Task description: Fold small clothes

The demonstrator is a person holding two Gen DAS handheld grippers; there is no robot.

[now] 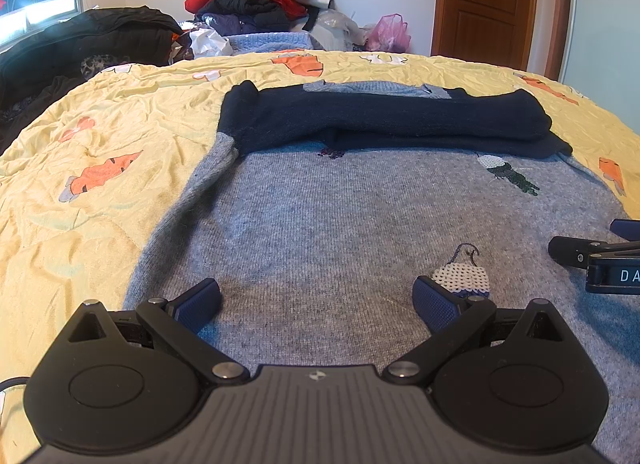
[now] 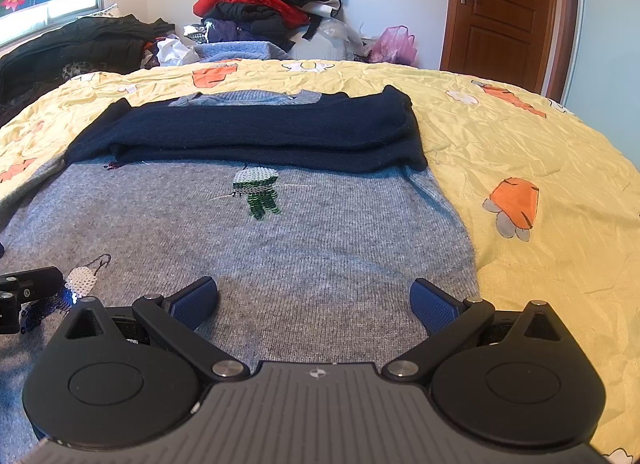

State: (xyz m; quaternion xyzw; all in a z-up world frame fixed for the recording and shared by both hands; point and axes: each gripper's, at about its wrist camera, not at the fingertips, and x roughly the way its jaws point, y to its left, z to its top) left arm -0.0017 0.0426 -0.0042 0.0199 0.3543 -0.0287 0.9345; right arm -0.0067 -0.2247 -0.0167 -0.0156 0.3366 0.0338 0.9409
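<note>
A yellow bed carries the grey sweater, its navy sleeves folded across the far part. Clothes pile and pink bag sit beyond. Left tongs and right tongs gape wide over the near hem, empty.

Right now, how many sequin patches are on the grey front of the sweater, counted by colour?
White and green: 1, the patch near the folded navy sleeves.
White and blue: 1, the patch near the left gripper.
Dark, small: 1, the patch at the sleeves' edge.
Total: 3 on the sweater.
</note>
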